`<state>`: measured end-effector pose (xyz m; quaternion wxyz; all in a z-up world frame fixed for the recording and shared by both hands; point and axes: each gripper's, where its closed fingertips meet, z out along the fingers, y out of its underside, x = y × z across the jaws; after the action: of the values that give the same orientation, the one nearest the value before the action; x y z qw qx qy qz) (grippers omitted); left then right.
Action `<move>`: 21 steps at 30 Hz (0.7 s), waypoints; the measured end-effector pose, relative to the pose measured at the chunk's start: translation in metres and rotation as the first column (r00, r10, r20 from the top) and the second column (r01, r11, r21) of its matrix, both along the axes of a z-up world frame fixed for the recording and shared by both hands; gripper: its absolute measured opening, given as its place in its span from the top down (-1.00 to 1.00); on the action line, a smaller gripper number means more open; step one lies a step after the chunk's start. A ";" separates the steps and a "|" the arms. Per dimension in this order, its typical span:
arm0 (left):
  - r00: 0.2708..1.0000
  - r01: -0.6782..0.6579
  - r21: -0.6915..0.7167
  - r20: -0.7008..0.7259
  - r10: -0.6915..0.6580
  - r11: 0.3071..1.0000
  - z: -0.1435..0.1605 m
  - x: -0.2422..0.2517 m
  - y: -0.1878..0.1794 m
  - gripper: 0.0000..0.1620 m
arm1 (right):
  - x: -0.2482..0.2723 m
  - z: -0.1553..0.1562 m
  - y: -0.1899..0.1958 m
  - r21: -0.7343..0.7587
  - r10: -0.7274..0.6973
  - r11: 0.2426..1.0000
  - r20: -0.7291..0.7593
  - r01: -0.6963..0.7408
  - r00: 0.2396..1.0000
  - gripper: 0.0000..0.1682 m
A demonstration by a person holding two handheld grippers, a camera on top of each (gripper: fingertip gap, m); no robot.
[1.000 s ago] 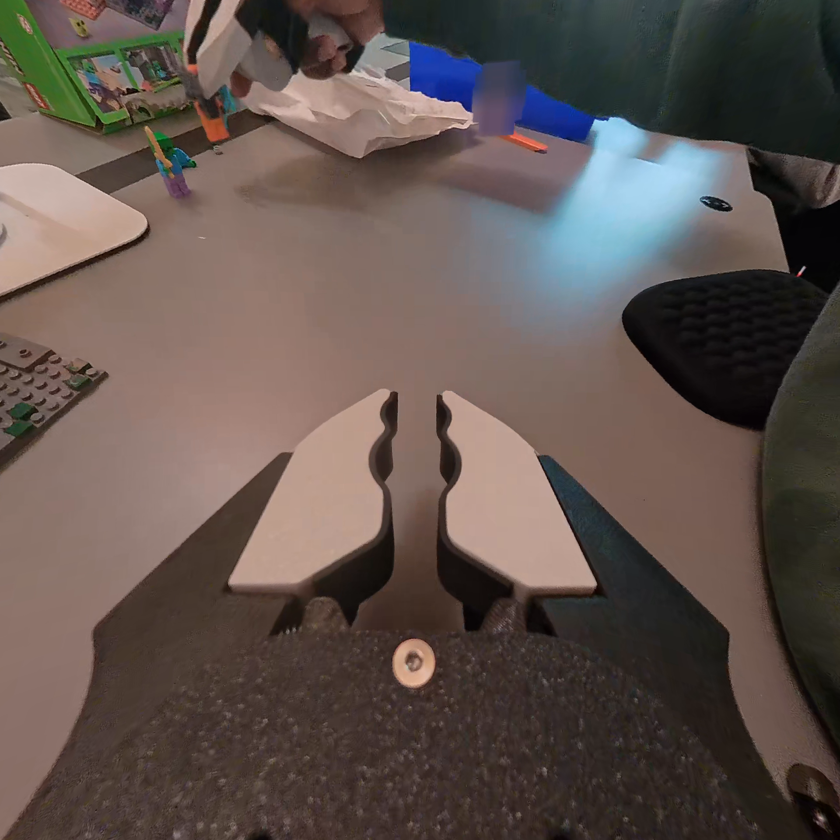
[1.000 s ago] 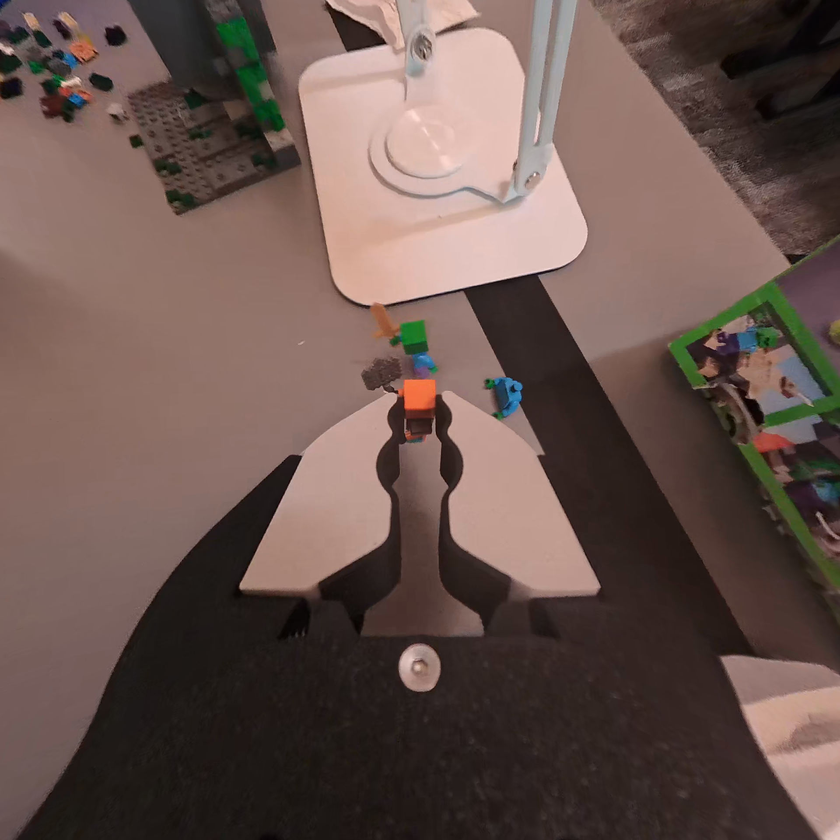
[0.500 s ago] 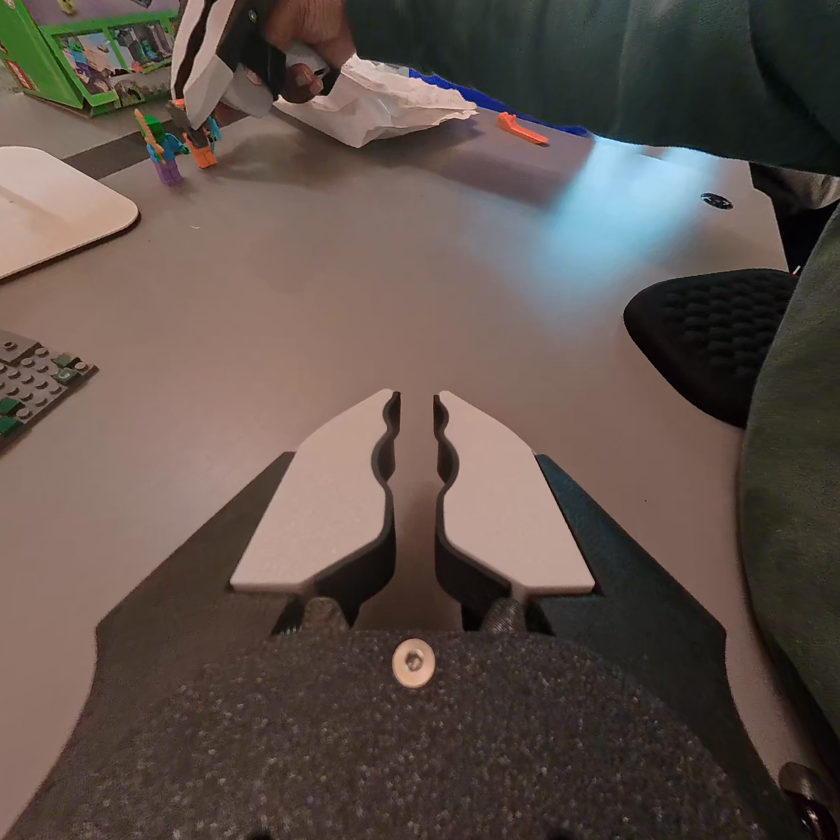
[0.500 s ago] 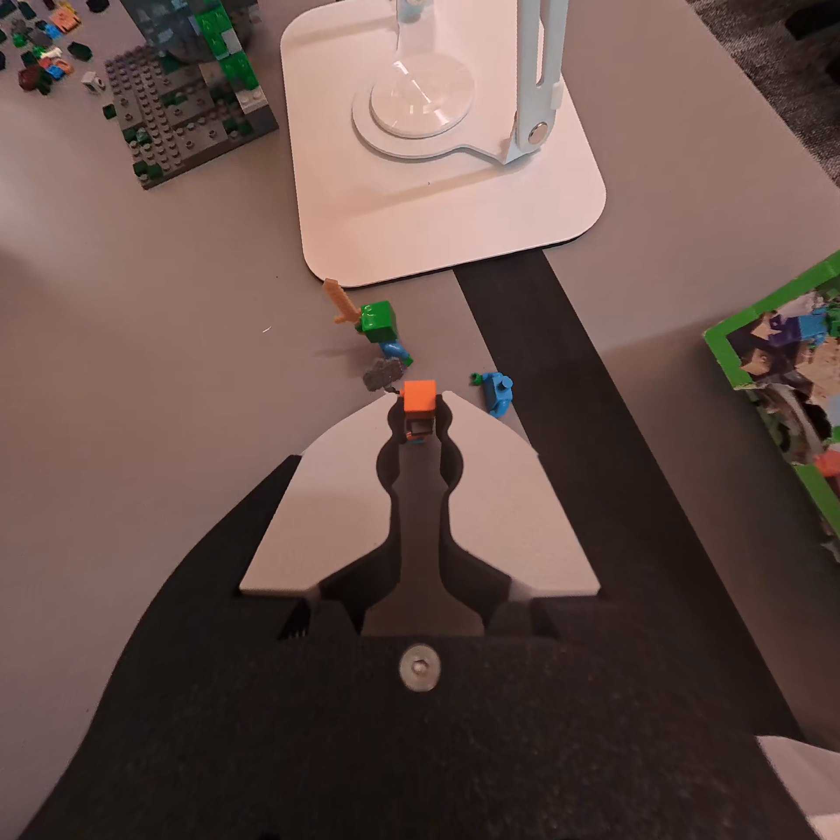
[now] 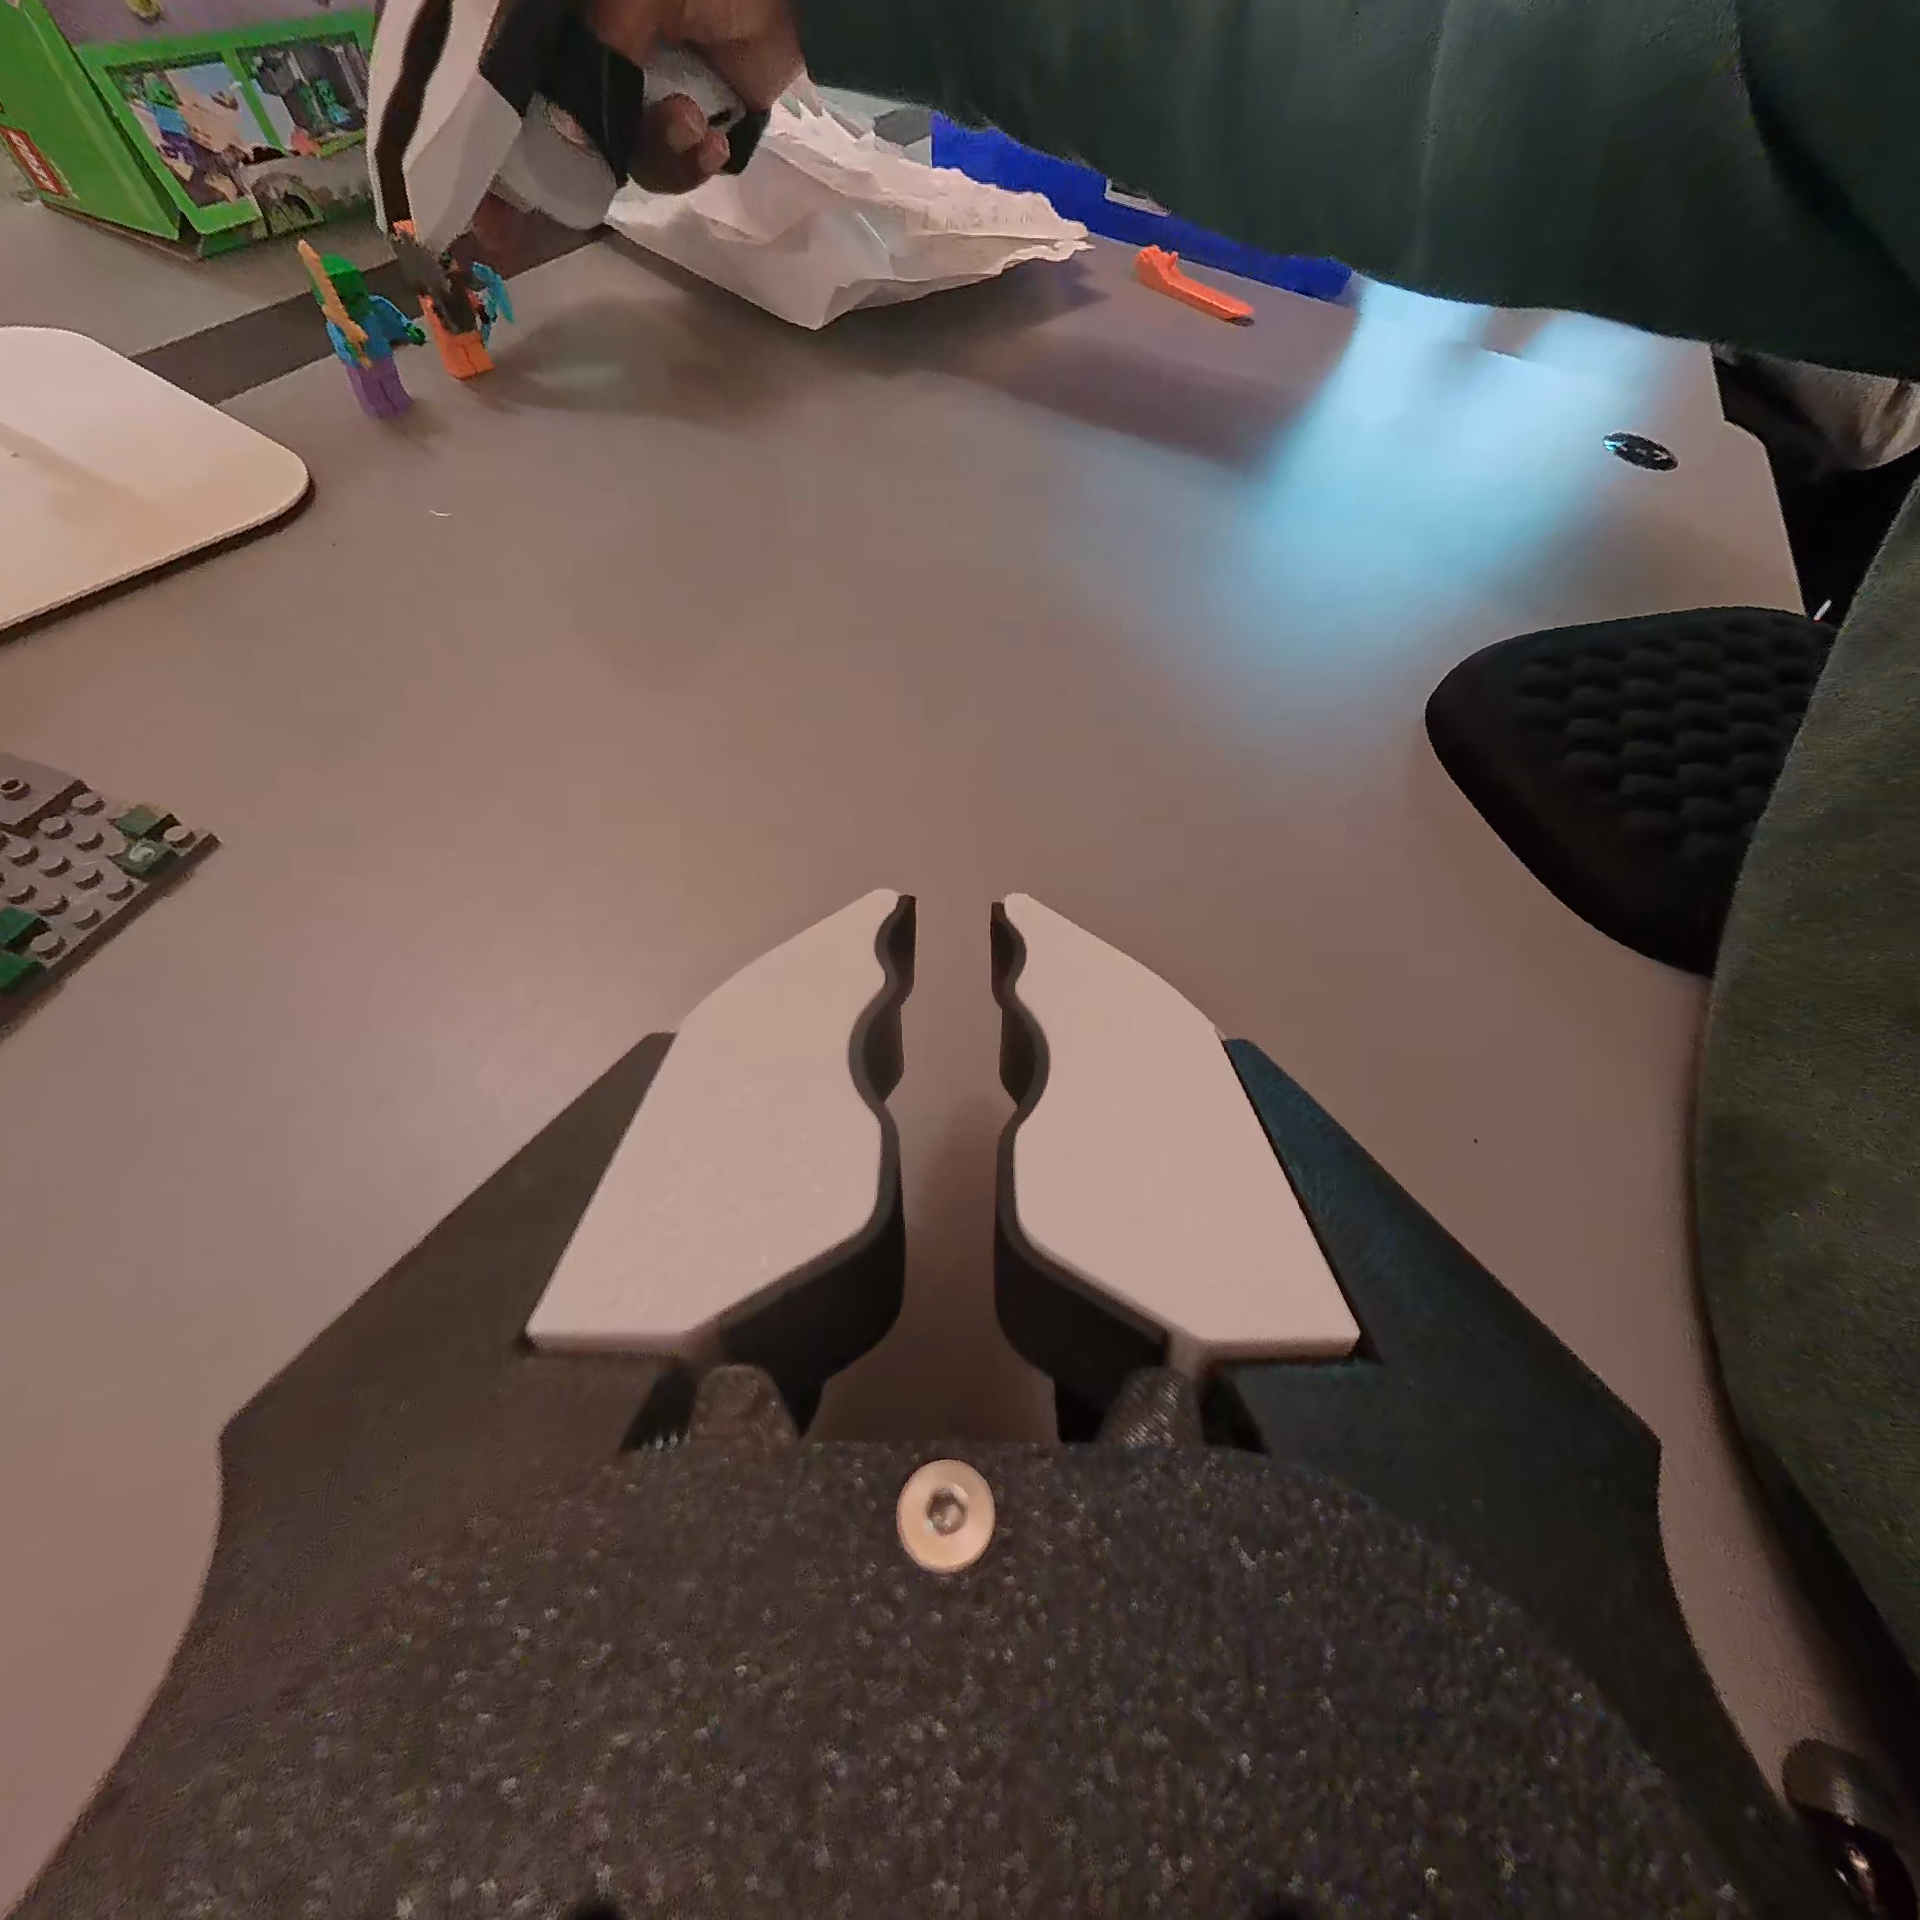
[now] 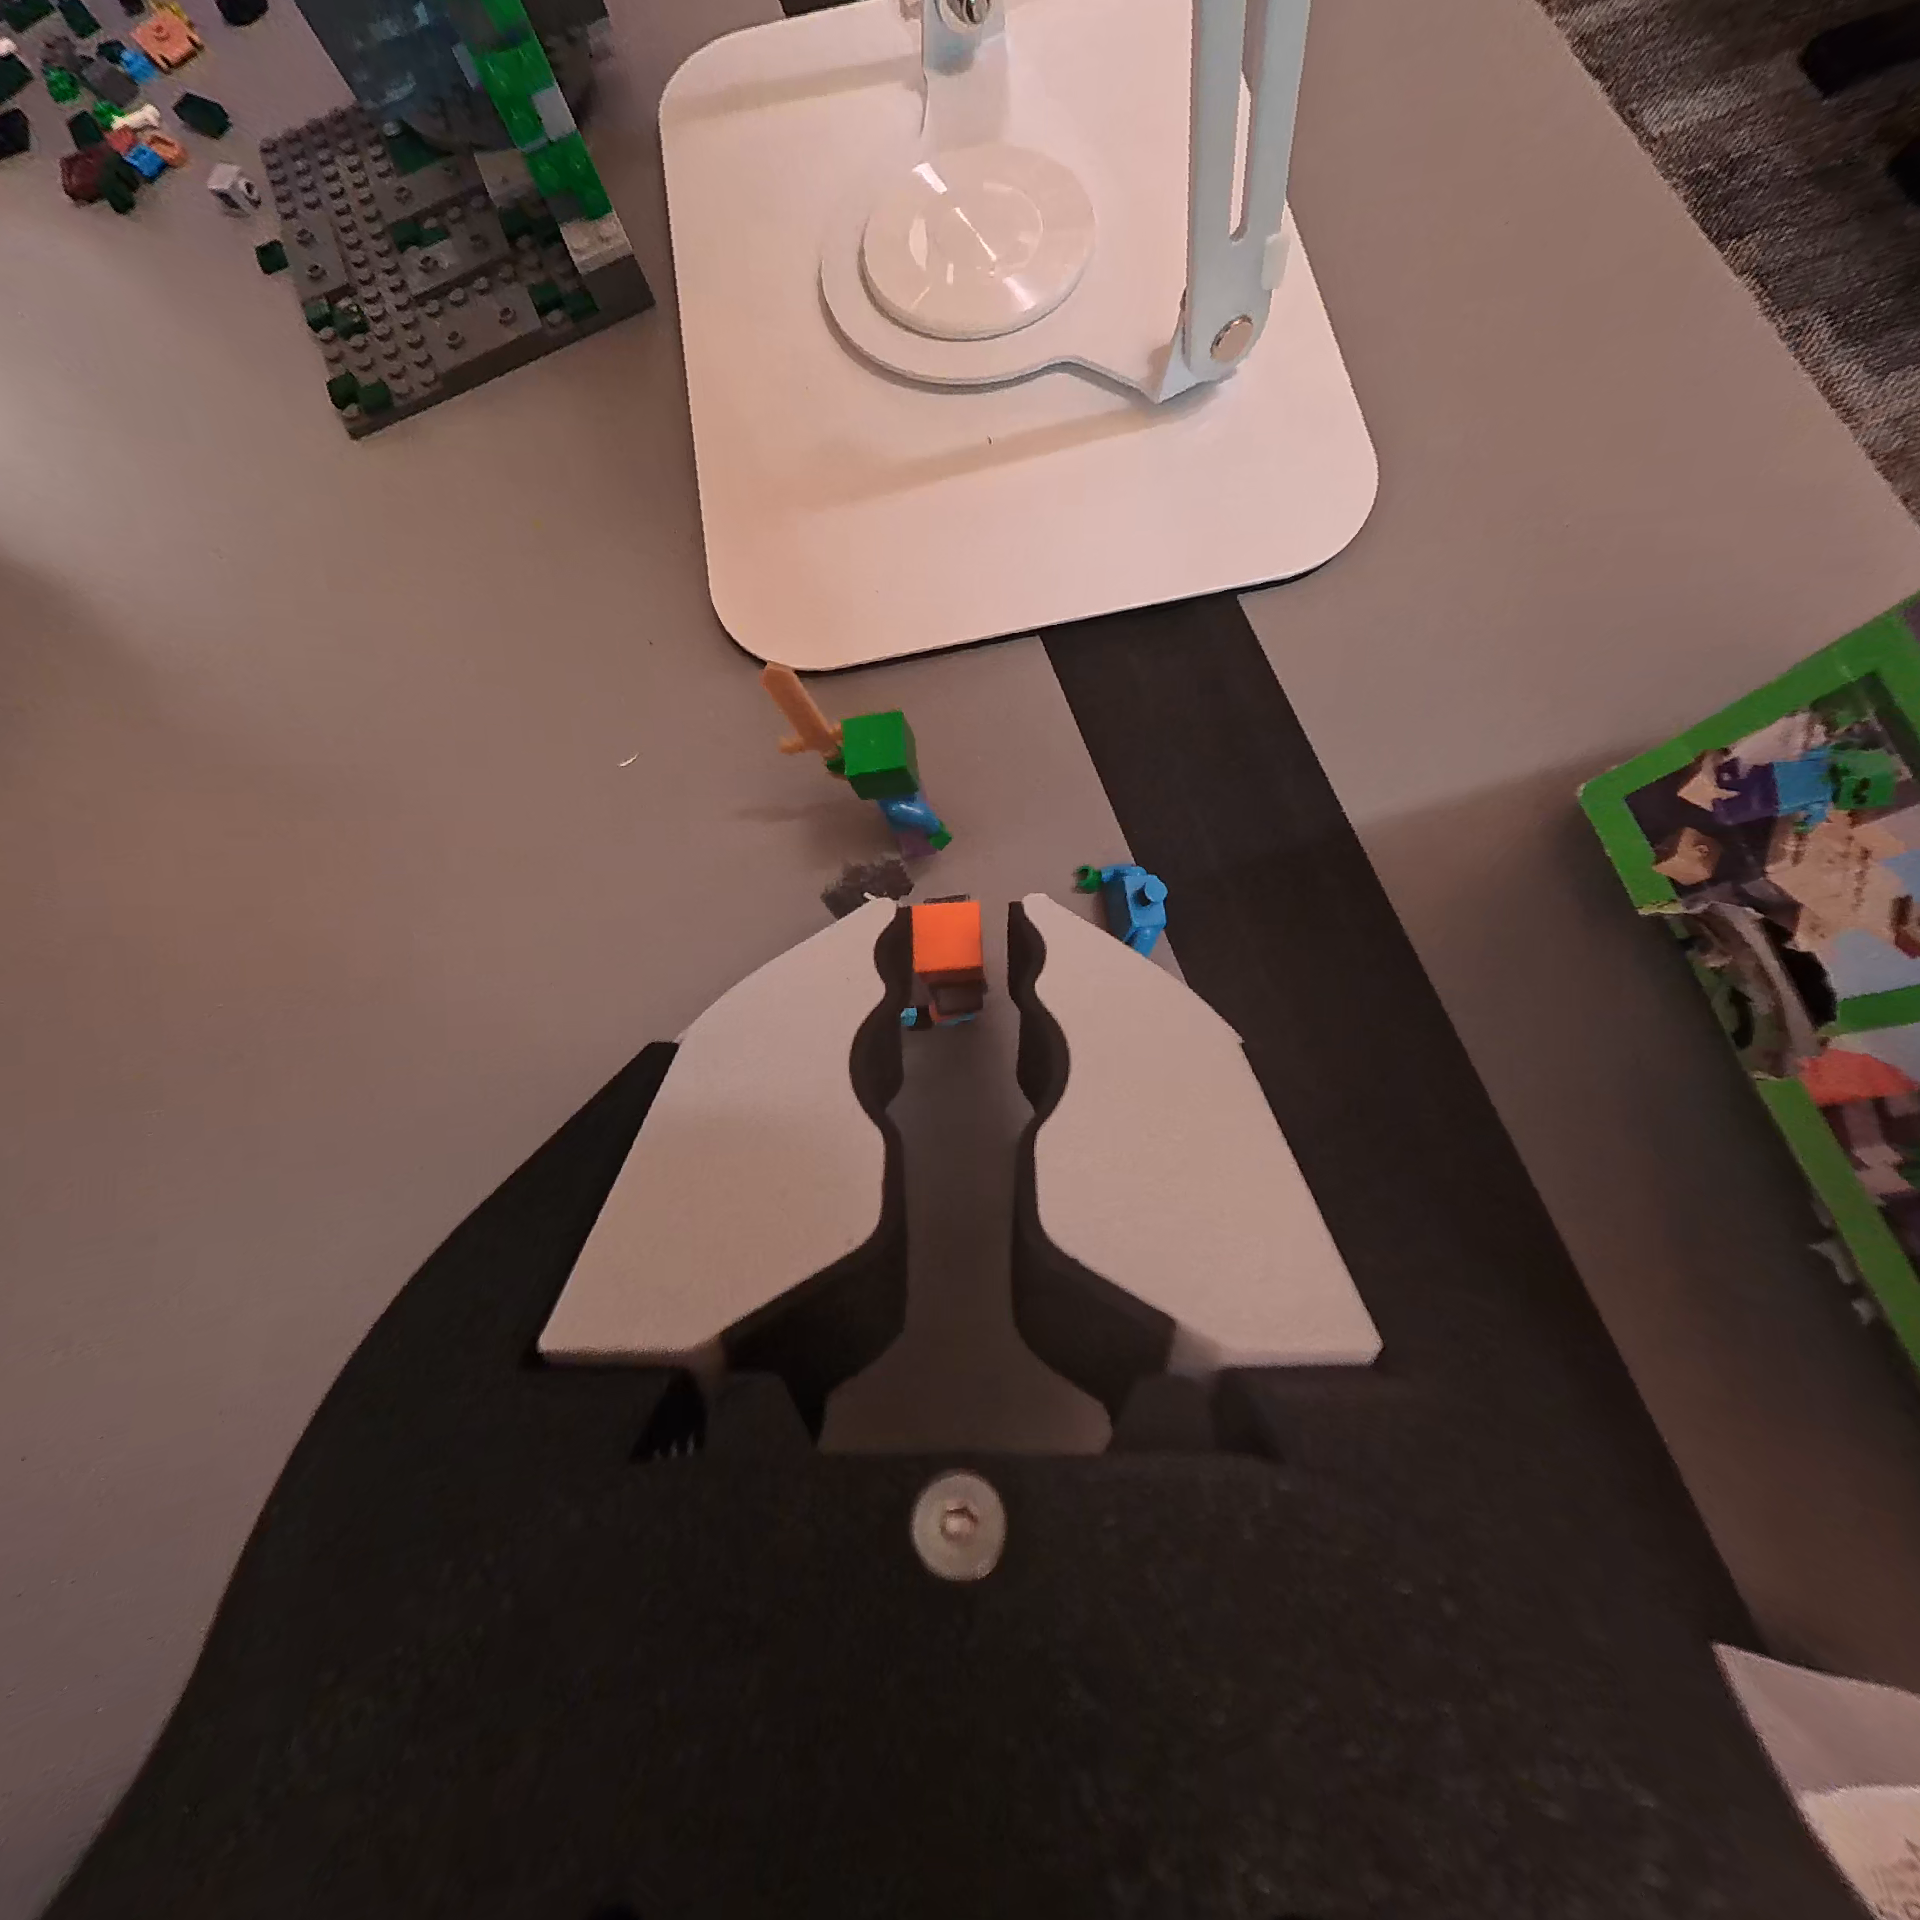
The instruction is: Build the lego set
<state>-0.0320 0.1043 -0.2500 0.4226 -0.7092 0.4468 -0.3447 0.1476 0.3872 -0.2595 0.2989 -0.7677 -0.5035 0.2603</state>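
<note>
While left gripper [image 5: 951, 914] hovers low over bare grey table [image 5: 831, 644], fingers narrowly parted, nothing between them, right gripper [image 6: 954, 920] sits around orange-headed minifigure [image 6: 945, 961], fingers slightly apart, gaps visible both sides. Minifigure stands on table just beside green-headed figure [image 6: 881, 769] with tan sword. Small blue piece [image 6: 1132, 902] near right finger. Partly built set on grey baseplate [image 6: 436, 281] well apart, beside white lamp base [image 6: 987, 499]. Green box [image 6: 1766, 935] to right.

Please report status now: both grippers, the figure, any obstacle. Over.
Left gripper open, empty, over bare table. Right gripper open around small orange-headed lego figure, fingers apart from it. Green-headed lego figure with tan sword close ahead.
</note>
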 end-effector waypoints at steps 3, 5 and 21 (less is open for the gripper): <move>1.000 0.001 0.001 -0.001 -0.001 1.000 0.000 0.000 0.000 0.84 | 0.001 0.002 -0.001 0.000 0.004 1.000 0.011 -0.004 1.000 0.79; 1.000 0.002 0.002 -0.002 -0.002 1.000 0.000 0.000 0.000 0.84 | 0.001 0.005 -0.001 0.001 0.004 1.000 0.008 -0.004 1.000 0.79; 1.000 0.001 -0.002 -0.005 -0.001 1.000 -0.001 0.001 0.000 0.84 | 0.002 0.004 -0.006 0.001 0.012 1.000 0.041 -0.012 0.999 0.78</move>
<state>-0.0315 0.1044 -0.2508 0.4206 -0.7101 0.4480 -0.3436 0.1499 0.3810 -0.2557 0.2874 -0.7697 -0.5144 0.2458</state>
